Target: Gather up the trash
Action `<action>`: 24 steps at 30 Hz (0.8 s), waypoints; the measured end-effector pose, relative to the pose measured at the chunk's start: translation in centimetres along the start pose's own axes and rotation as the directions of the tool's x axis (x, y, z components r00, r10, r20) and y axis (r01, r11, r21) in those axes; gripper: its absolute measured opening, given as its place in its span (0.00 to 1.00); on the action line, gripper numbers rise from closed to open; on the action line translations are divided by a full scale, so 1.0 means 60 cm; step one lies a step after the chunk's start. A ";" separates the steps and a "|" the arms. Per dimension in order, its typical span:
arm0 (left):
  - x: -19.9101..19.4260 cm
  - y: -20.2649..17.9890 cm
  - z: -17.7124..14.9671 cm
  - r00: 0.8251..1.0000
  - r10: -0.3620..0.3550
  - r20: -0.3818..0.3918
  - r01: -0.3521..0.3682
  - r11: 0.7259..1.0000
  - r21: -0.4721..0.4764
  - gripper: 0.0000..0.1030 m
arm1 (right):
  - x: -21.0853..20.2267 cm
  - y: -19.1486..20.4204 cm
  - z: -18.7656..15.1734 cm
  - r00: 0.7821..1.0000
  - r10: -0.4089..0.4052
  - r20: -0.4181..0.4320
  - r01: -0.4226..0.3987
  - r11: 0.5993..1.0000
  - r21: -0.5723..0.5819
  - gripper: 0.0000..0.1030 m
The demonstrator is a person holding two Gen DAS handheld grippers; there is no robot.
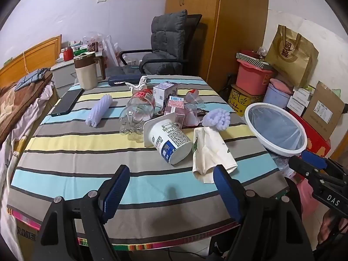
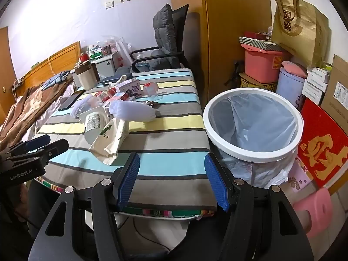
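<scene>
Left wrist view: left gripper [image 1: 171, 184] and right gripper [image 2: 171, 179] hover spread, empty. Trash like the paper cup [image 1: 168, 140] litters the striped table [image 1: 65, 152]; bin [image 2: 253, 121], seemingly empty, stands beside. Next: grasp one piece.

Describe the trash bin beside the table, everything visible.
The trash bin is round, with a thick white rim holding a translucent bluish plastic liner that drapes down its sides. It stands upright on the floor, right against the edge of the striped table, mouth open. The inside looks empty, though its bottom is unclear. A pink stool sits just beside it. Neither gripper touches it.
</scene>
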State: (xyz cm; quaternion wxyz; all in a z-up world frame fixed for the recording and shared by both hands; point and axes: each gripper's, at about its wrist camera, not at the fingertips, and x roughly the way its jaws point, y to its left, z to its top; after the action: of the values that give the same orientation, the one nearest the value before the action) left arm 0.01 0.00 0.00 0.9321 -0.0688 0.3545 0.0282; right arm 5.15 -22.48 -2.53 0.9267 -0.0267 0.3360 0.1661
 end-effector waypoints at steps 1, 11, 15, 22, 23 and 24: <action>0.000 0.001 0.000 1.000 0.002 0.002 -0.002 1.000 0.000 0.76 | -0.001 0.000 0.000 1.000 0.001 0.004 -0.001 1.000 0.000 0.62; -0.004 0.007 -0.002 1.000 -0.001 0.017 0.001 1.000 -0.001 0.76 | 0.001 0.005 0.002 1.000 0.004 0.002 -0.004 1.000 -0.002 0.62; -0.009 0.003 -0.001 1.000 0.000 0.023 0.000 1.000 0.003 0.76 | -0.007 0.007 0.003 1.000 0.004 0.004 -0.004 1.000 -0.004 0.62; -0.011 0.003 -0.001 1.000 0.000 0.025 0.000 1.000 0.006 0.76 | -0.004 0.007 0.001 1.000 0.001 0.009 -0.001 1.000 -0.004 0.62; -0.011 0.003 -0.002 1.000 0.003 0.025 -0.003 1.000 0.006 0.76 | -0.004 0.007 0.001 1.000 0.002 0.008 -0.002 1.000 -0.005 0.62; -0.011 0.003 -0.002 1.000 0.002 0.025 -0.002 1.000 0.006 0.76 | -0.004 0.007 0.001 1.000 0.002 0.008 -0.002 1.000 -0.005 0.62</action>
State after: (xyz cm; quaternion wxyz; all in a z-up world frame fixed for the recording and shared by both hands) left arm -0.56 0.14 0.35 0.9367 -0.0651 0.3429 0.0288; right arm 4.87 -22.12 -2.33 0.9279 -0.0279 0.3318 0.1678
